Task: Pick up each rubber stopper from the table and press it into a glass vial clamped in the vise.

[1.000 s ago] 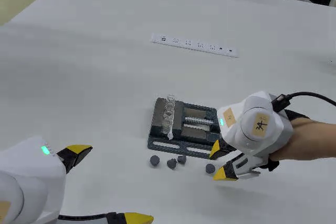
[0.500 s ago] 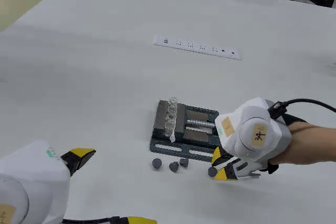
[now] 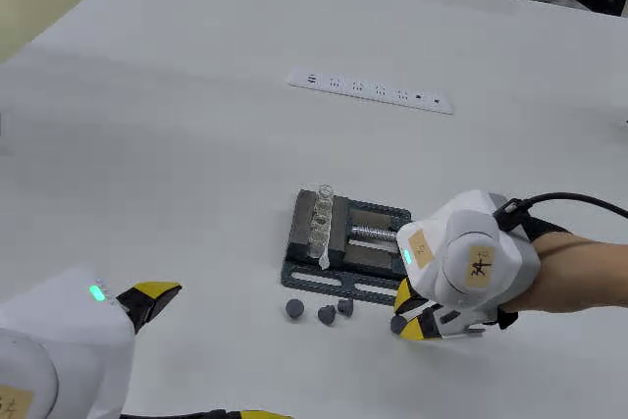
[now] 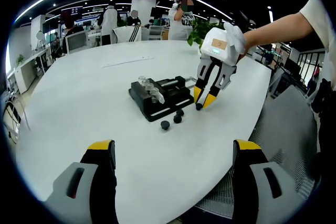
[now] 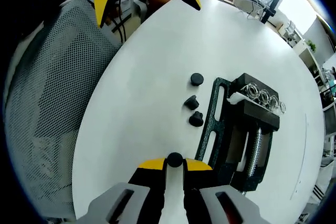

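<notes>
Rubber stopper, small and dark, sits between the yellow-tipped jaws of the right gripper. The jaws are drawn in to a narrow gap and appear to pinch the stopper on both sides while it rests on the tabletop, just beside the front edge of the vise. The left gripper hangs well apart near the table's edge, its jaws spread wide and holding nothing.

Loose in a small cluster in front of the vise lie three other stoppers, near one another. A row of glass vials stands upright, clamped in the vise. Every mouth looks open, with no stopper in any. The task seems to be at its first pick: nothing is pressed in yet, and all four stoppers are left to seat.

The tabletop is broad, white and mostly bare; a white power strip lies well beyond the vise. Around it is a bright open office with desks, ceiling lights, a mesh chair and a few people standing in the distance.
</notes>
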Motion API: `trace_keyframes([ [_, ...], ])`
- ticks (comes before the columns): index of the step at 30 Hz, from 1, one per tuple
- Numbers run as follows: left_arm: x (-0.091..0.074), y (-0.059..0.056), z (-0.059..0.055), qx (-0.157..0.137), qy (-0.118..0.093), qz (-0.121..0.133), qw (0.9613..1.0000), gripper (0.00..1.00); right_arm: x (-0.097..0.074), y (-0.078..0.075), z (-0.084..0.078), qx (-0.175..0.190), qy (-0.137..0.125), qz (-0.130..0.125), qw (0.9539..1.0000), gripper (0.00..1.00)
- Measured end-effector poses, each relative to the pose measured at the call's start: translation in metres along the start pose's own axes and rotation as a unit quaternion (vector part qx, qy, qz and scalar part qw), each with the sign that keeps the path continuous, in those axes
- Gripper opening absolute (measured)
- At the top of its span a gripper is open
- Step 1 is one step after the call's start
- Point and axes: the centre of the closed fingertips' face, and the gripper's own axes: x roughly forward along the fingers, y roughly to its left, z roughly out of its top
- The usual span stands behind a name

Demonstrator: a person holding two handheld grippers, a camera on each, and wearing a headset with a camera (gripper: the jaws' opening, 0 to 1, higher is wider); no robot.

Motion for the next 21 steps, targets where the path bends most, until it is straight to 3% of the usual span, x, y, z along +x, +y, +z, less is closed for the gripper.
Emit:
trace_keyframes([
  [15,-0.0010,0.0018,-0.0021,-0.004,0.000,0.003,1.0000,0.91,0.0010,0.0009,0.0027,-0.006,0.000,-0.004,1.0000,0.08],
  [21,0.0000,0.0019,-0.0016,-0.003,0.001,0.002,1.0000,0.91,-0.0035,0.0000,0.0065,0.015,-0.015,0.003,0.9998,0.07],
])
